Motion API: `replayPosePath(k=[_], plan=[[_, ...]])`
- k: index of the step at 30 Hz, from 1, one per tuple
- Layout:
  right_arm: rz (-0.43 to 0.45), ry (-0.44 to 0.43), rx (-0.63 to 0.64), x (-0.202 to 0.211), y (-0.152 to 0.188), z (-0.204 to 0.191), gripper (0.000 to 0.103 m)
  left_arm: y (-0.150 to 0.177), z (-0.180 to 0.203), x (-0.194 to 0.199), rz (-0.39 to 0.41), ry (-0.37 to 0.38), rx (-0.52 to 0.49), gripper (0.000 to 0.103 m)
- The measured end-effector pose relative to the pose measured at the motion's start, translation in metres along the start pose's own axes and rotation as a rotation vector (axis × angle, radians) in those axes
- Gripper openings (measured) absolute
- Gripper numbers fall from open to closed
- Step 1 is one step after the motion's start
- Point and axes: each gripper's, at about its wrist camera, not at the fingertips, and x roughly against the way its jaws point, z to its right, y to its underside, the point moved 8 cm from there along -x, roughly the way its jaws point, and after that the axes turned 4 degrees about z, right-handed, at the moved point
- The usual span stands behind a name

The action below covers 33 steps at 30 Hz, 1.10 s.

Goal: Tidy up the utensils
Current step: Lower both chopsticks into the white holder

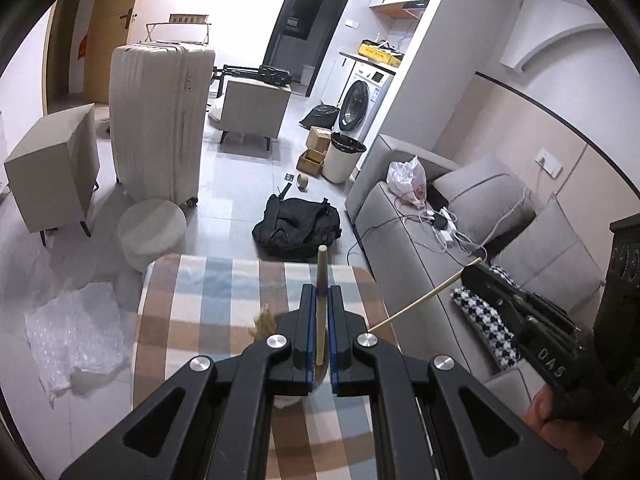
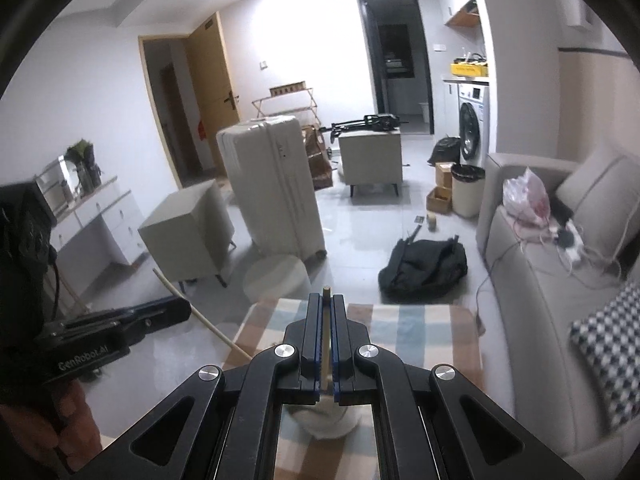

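In the left wrist view my left gripper [image 1: 320, 289] is shut on a pale wooden stick [image 1: 321, 268] that pokes up past the fingertips. It hangs above the checked tablecloth [image 1: 200, 304]. My right gripper [image 1: 474, 270] shows at the right, shut on a thinner wooden stick [image 1: 420, 300] that slants down to the left. In the right wrist view the right gripper [image 2: 327, 299] clamps that thin stick [image 2: 327, 328] upright. Under its fingers sits a white cup [image 2: 328, 424]. The left gripper [image 2: 176, 310] is at the left with its stick [image 2: 208, 320] slanting through it.
A grey sofa [image 1: 420, 240] with cables and a checked cushion [image 2: 608, 344] runs along the right. On the floor beyond the table lie a black bag [image 1: 298, 226], a round stool [image 1: 152, 228] and bubble wrap [image 1: 76, 328]. A tall suitcase [image 2: 276, 184] stands further back.
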Motion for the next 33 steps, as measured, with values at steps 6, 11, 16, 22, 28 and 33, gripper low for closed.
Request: replayPosePath(k=[6, 11, 16, 22, 28, 33], plan=[[-0.059, -0.017, 0.033, -0.044, -0.006, 0.0, 0.003, -0.007, -0.015, -0.037, -0.019, 0.004, 0.023, 0.001], [-0.137, -0.024, 0.075, -0.084, 0.009, 0.0, 0.003, 0.002, -0.029, -0.065, -0.063, 0.001, 0.041, 0.001], [-0.201, -0.019, 0.132, -0.111, 0.029, -0.004, 0.003, 0.012, -0.04, -0.083, -0.101, 0.008, 0.079, 0.001], [-0.269, -0.015, 0.164, -0.135, 0.051, -0.007, 0.003, 0.022, -0.045, -0.097, -0.142, 0.027, 0.109, 0.001], [-0.338, -0.021, 0.118, -0.152, 0.073, -0.002, 0.003, 0.035, -0.045, -0.107, -0.21, 0.049, 0.098, 0.001], [-0.364, -0.047, 0.001, -0.157, 0.084, 0.007, 0.006, 0.039, -0.045, -0.11, -0.262, 0.073, 0.113, 0.004]])
